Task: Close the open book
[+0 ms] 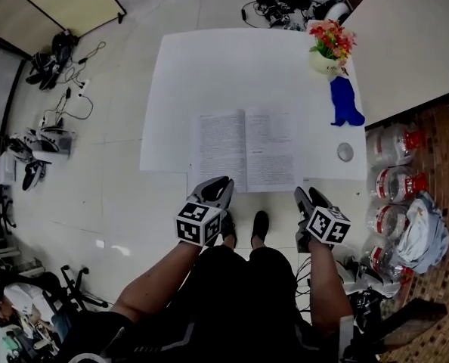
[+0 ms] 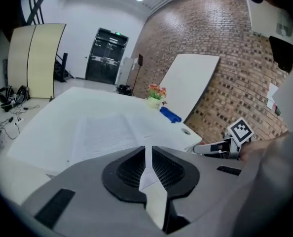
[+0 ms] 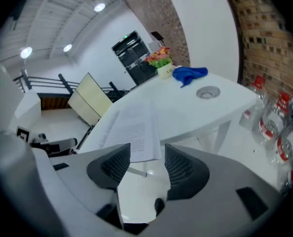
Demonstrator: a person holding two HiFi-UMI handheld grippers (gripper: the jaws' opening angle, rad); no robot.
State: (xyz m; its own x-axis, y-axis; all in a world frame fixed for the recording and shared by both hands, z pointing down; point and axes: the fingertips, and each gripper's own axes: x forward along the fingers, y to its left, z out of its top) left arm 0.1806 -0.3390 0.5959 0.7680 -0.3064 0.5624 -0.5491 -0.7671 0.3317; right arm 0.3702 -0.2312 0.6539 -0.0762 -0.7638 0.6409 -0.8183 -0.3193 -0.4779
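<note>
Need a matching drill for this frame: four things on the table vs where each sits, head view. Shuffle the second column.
1 open book
2 flower pot
3 blue cloth
4 round disc

A far right corner
B right of the book
C middle, at the near edge
D right side, between pot and disc

Pairs: 1-C; 2-A; 3-D; 4-B

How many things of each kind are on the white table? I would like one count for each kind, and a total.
book: 1
flower pot: 1
blue object: 1
round disc: 1
Total: 4
</note>
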